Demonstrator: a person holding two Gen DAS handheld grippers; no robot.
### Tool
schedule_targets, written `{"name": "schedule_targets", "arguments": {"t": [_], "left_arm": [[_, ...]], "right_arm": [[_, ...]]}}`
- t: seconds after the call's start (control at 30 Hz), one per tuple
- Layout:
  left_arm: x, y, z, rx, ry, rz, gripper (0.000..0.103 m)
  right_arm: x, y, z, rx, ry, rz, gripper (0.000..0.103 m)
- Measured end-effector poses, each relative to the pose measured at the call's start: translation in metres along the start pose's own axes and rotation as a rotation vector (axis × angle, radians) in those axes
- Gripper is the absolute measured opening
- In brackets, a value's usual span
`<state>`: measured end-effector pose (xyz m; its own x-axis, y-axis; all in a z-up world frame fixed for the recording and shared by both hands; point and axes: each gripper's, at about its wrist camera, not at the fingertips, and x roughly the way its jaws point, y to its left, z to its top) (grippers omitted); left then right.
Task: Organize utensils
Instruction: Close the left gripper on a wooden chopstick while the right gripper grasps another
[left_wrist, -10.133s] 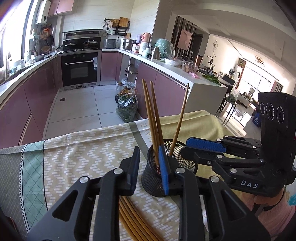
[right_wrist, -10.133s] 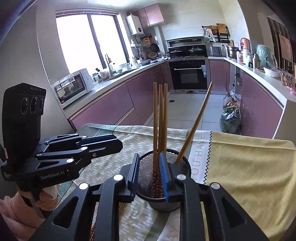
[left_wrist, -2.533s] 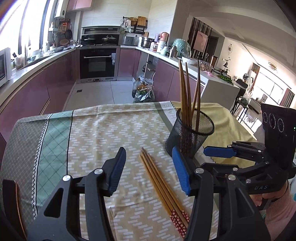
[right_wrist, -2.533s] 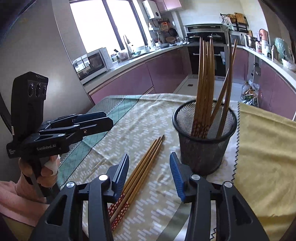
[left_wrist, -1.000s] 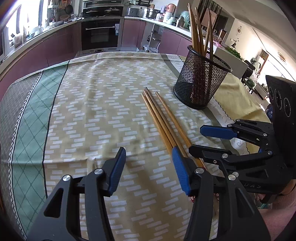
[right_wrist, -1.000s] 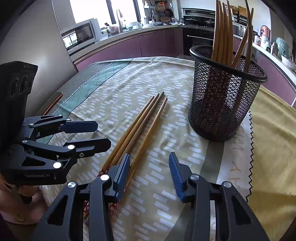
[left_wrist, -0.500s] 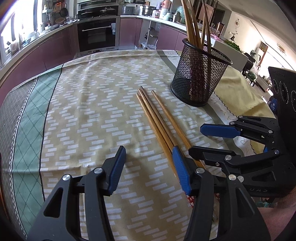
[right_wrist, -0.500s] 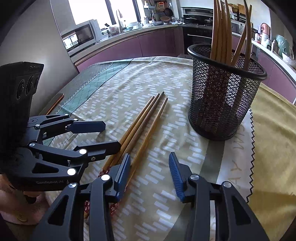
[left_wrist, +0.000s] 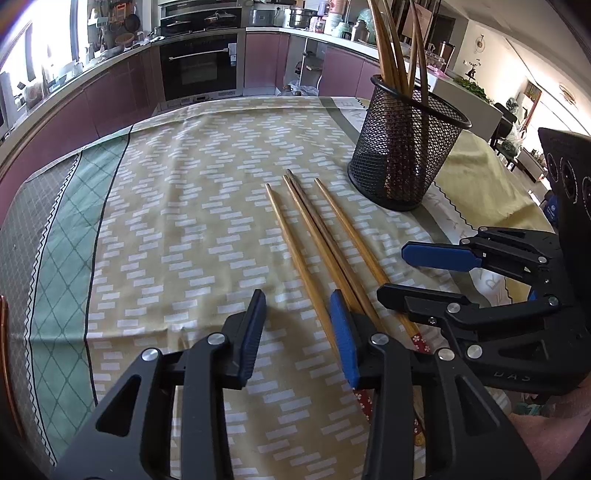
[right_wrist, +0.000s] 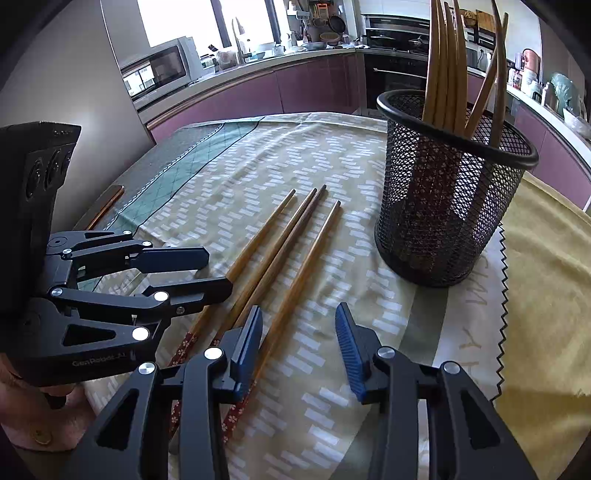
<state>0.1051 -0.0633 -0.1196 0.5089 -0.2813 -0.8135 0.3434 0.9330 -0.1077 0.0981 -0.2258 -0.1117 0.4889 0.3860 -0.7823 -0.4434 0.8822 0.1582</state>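
Several brown chopsticks (left_wrist: 321, 236) with red flowered ends lie side by side on the patterned tablecloth; they show in the right wrist view (right_wrist: 280, 254) too. A black mesh holder (left_wrist: 402, 155) stands beyond them with several chopsticks upright inside, also in the right wrist view (right_wrist: 443, 206). My left gripper (left_wrist: 299, 332) is open and empty, low over the handle ends of the loose chopsticks. My right gripper (right_wrist: 299, 339) is open and empty, just right of them, with its left finger over the rightmost stick.
The tablecloth (left_wrist: 166, 221) has a green and grey band at the left. A yellow cloth (right_wrist: 546, 295) lies right of the holder. The table edge with a copper rim (left_wrist: 4, 332) is at the far left. Kitchen counters and an oven stand behind.
Both grippers have moved lower and closer to the handle ends of the loose chopsticks. Both stay open. The chopsticks and the holder have not moved.
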Motion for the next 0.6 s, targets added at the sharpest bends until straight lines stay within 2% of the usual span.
{"name": "schedule_targets", "arguments": {"t": [0.27, 0.5, 0.6], "left_arm": [[0.005, -0.002, 0.008, 0.005, 0.003, 0.008, 0.033], [0.010, -0.001, 0.014, -0.015, 0.004, 0.006, 0.015], [0.010, 0.001, 0.014, -0.033, 0.002, -0.003, 0.011]], "right_arm": [[0.007, 0.004, 0.006, -0.008, -0.001, -0.019, 0.030], [0.008, -0.002, 0.008, 0.030, -0.003, -0.008, 0.014], [0.008, -0.009, 0.006, 0.068, -0.008, 0.015, 0.011]]}}
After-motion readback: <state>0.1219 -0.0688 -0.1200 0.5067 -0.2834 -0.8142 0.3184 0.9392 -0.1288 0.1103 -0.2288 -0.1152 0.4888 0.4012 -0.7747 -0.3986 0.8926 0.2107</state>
